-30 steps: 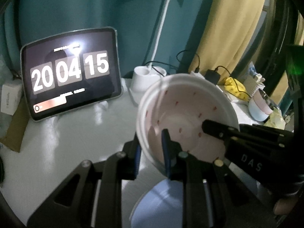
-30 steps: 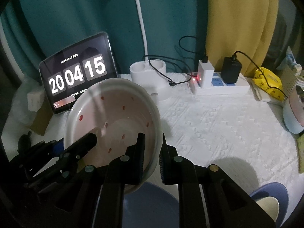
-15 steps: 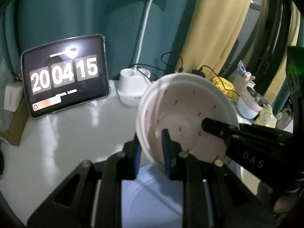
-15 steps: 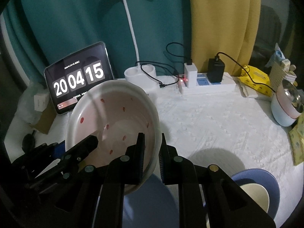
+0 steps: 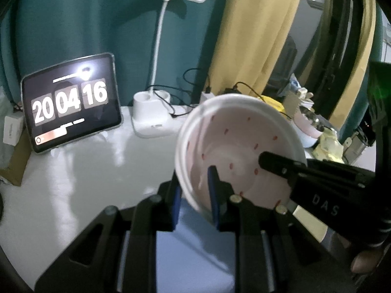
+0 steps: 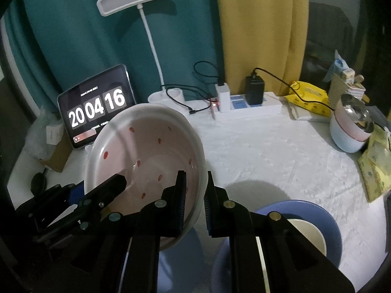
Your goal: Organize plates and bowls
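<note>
Your left gripper point(image 5: 195, 190) and right gripper point(image 6: 194, 195) both pinch the rim of the white bowl with red flecks point(image 6: 146, 151) from opposite sides, holding it tilted above the table point(image 6: 268, 151). Below the bowl lies a blue plate point(image 5: 195, 251); right of it, a blue bowl point(image 6: 327, 222) holds a cream dish point(image 6: 310, 232).

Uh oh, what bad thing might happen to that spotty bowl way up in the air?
1. The spotty bowl is tilted and held only by its rim, the left claw on one edge and the right claw on the other. It might slip and drop onto the blue plate below.
2. If the two claws pull different ways, the rim could twist loose.
3. Swinging it far right could bump the blue bowl nearby.
</note>
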`<state>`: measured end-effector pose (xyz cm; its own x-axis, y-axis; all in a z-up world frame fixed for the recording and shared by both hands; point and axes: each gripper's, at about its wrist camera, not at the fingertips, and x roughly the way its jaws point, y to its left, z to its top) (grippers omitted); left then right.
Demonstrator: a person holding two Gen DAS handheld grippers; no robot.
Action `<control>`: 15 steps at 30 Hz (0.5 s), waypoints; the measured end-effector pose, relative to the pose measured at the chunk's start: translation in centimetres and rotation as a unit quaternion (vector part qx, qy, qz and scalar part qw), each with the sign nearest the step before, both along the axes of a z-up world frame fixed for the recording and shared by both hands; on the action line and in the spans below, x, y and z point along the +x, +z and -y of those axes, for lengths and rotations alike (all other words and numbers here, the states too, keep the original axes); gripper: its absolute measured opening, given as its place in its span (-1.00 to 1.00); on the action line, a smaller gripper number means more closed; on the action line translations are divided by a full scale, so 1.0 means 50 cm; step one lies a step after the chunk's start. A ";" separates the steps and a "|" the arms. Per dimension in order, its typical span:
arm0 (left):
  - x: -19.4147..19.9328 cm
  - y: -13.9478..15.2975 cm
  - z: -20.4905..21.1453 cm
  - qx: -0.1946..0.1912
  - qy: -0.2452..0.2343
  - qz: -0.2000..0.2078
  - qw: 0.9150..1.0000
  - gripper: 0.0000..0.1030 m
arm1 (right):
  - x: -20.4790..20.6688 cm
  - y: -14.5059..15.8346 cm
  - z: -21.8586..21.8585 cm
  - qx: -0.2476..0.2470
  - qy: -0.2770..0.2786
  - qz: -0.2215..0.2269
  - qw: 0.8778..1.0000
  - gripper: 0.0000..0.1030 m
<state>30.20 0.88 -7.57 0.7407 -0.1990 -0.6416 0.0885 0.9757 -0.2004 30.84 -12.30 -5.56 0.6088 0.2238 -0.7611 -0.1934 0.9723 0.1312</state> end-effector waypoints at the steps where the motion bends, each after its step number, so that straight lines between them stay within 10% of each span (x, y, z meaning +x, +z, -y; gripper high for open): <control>1: -0.002 0.002 0.005 0.000 -0.002 0.001 1.000 -0.60 | -0.004 0.002 0.007 0.001 -0.002 0.001 1.000 -0.72; 15: -0.027 0.014 0.108 0.012 -0.036 0.005 0.999 -0.60 | -0.047 0.019 0.109 0.013 -0.033 0.010 0.999 -0.72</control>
